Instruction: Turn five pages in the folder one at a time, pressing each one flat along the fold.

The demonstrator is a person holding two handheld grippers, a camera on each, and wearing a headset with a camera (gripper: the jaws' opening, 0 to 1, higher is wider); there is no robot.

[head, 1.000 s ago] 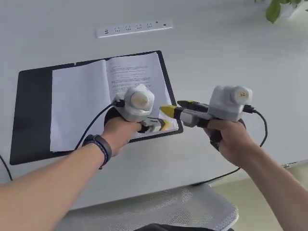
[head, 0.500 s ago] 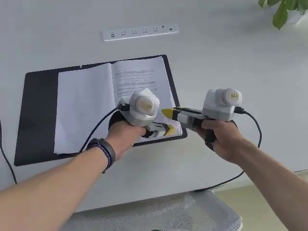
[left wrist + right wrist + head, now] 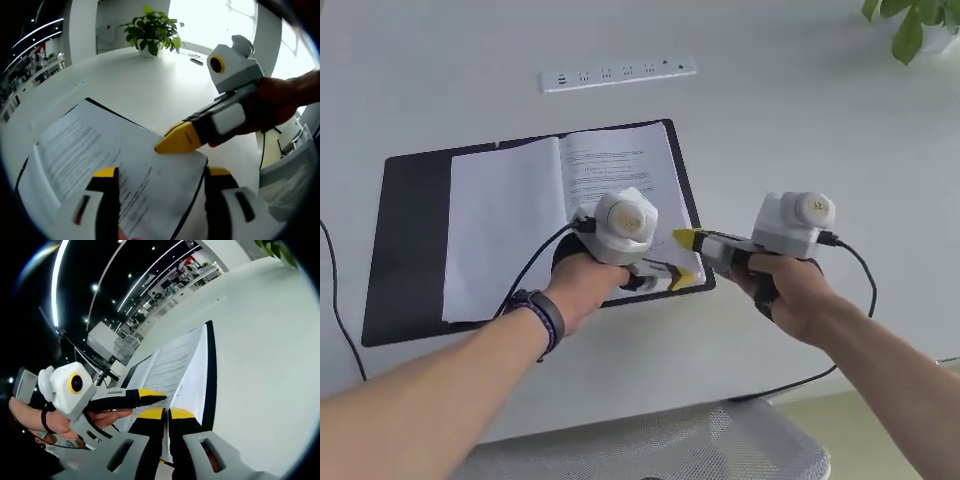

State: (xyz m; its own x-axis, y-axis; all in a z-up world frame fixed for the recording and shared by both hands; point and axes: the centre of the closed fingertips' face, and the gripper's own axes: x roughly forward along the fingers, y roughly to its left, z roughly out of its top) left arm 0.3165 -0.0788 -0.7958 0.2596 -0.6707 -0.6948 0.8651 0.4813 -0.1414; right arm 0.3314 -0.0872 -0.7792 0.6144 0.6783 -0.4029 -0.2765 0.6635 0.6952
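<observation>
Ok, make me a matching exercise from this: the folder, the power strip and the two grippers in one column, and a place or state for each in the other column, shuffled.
1. folder
2. power strip
3. left gripper
4. right gripper

A. jaws shut, tip at the right edge of the page
B. lying open on the table
C. jaws apart over the page's near right corner
D. on the table beyond the folder's far edge

Pairs: 1-B, 2-D, 3-C, 4-A
</observation>
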